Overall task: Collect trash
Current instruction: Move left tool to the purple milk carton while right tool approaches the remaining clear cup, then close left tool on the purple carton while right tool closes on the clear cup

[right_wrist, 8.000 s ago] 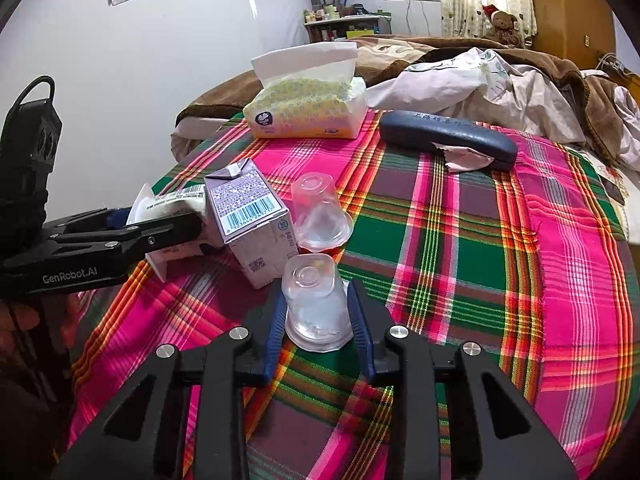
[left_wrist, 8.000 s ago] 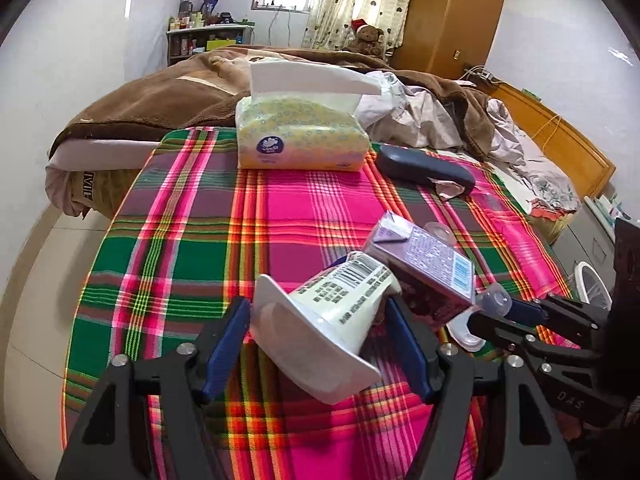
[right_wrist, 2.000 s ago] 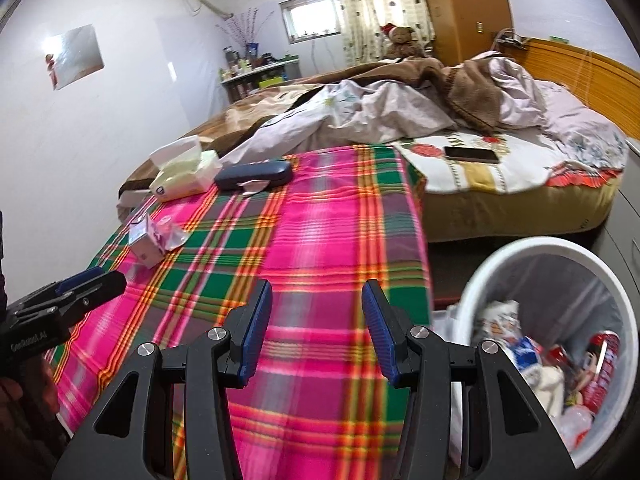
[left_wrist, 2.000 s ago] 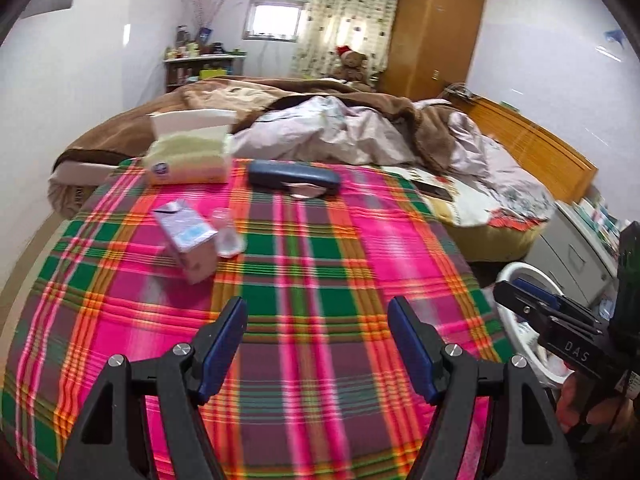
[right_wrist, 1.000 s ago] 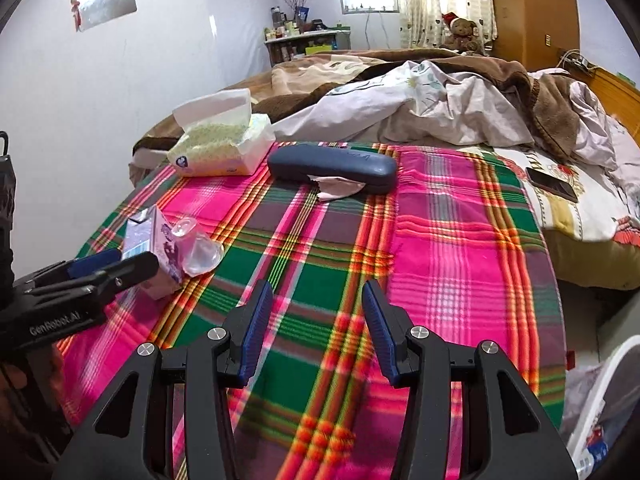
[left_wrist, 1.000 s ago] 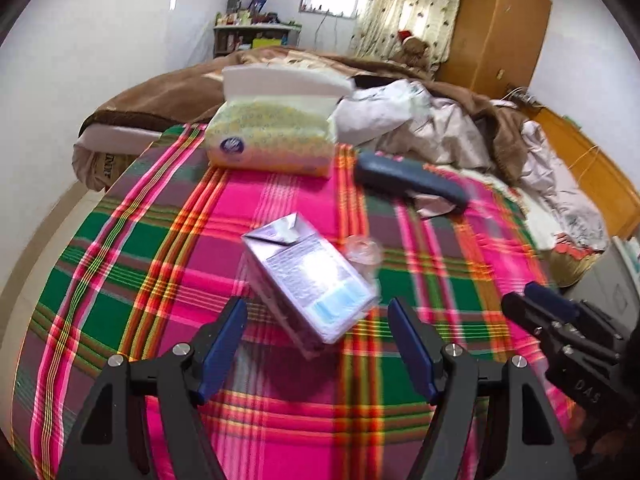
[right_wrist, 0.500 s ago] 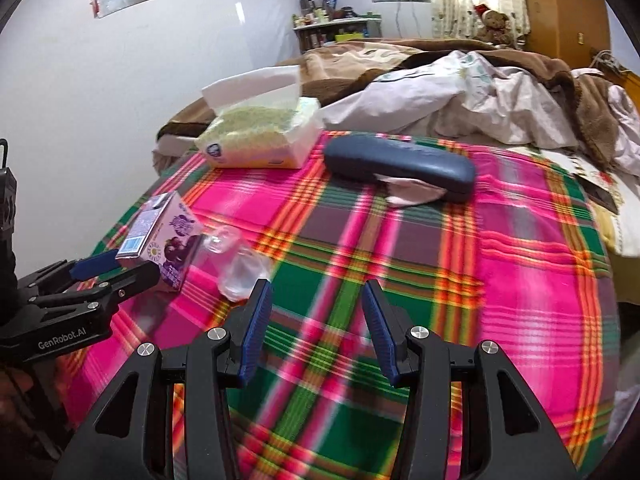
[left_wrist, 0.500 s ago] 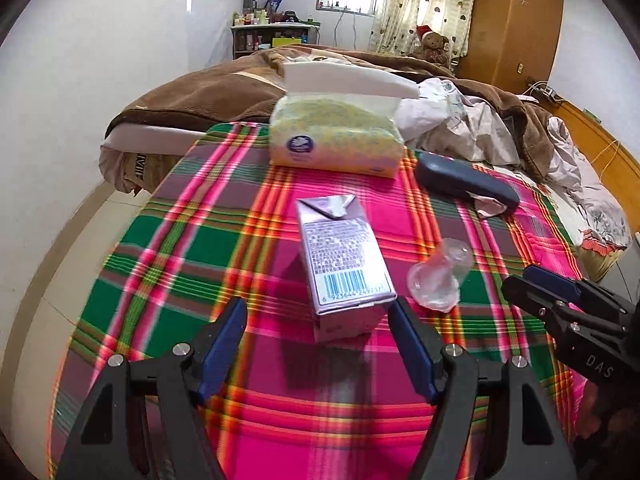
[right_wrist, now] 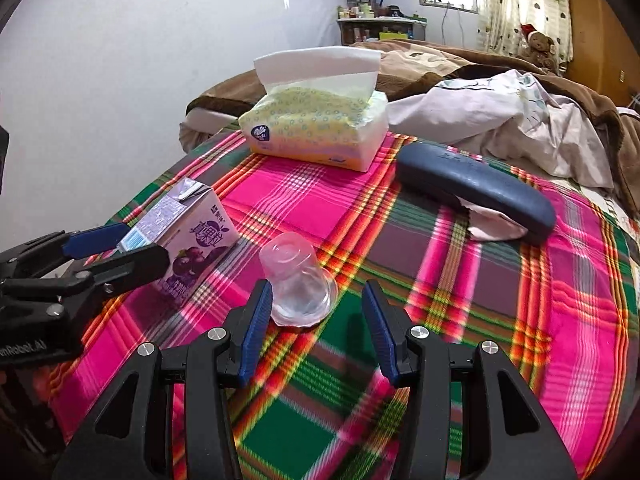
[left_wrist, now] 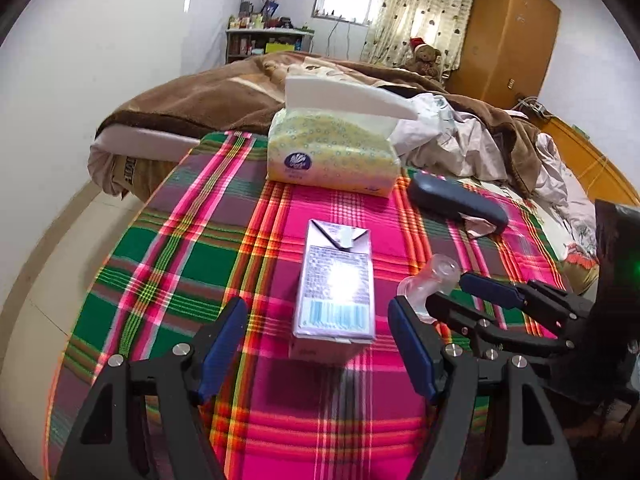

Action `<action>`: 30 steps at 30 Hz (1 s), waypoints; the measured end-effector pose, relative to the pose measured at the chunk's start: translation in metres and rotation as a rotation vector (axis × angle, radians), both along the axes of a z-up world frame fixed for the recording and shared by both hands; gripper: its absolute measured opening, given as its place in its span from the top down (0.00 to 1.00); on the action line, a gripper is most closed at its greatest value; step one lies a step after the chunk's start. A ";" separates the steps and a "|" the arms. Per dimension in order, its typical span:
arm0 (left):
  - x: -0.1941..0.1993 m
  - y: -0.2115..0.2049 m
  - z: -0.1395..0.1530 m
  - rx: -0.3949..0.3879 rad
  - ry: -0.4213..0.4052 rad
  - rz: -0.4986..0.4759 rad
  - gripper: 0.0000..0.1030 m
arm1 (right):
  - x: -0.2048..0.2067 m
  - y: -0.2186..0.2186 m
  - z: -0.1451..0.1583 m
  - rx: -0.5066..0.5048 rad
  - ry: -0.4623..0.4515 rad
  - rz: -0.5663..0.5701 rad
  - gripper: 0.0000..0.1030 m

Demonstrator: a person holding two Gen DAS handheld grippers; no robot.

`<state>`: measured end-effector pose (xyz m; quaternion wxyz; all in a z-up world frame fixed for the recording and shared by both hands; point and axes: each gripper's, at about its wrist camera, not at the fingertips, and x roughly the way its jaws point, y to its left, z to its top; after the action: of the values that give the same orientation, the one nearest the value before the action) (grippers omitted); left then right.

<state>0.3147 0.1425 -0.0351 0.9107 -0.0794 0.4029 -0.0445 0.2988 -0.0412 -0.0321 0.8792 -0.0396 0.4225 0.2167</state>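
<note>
Left wrist: left gripper [left_wrist: 318,344] spread, empty; carton [left_wrist: 334,286] at 12 o'clock, lying flat. Straddle its long sides before squeezing.

Right wrist: right gripper [right_wrist: 316,326] spread, empty; cup [right_wrist: 298,286] at 11 o'clock, tipped. Centre first, squeeze gently.

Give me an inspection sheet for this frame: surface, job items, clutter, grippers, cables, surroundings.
Surface: plaid cloth, flat.
Job's things: purple drink carton lying down; clear plastic cup upside down beside it.
Clutter: tissue pack; dark glasses case with a scrap tucked under it.
Grippers: left gripper open, lined up on the carton; right gripper open, cup near its left finger.
Cables: nothing seen on the cloth.
Surroundings: rumpled bedding, wardrobe, shelf by the window.
</note>
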 end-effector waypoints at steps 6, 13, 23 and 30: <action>0.010 0.006 -0.008 -0.026 0.014 0.018 0.28 | 0.008 0.005 -0.002 0.021 0.020 0.011 0.53; 0.017 0.010 -0.012 -0.032 0.018 0.024 0.30 | 0.012 0.006 -0.003 0.047 0.026 -0.003 0.63; 0.021 -0.004 -0.018 0.008 0.037 -0.012 0.60 | 0.013 0.002 -0.002 0.066 0.019 -0.031 0.67; 0.016 -0.004 -0.014 0.015 0.022 -0.004 0.60 | 0.010 0.000 0.000 0.069 0.010 -0.040 0.67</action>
<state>0.3308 0.1384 -0.0494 0.9067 -0.0722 0.4134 -0.0423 0.3087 -0.0408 -0.0322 0.8821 0.0003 0.4198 0.2136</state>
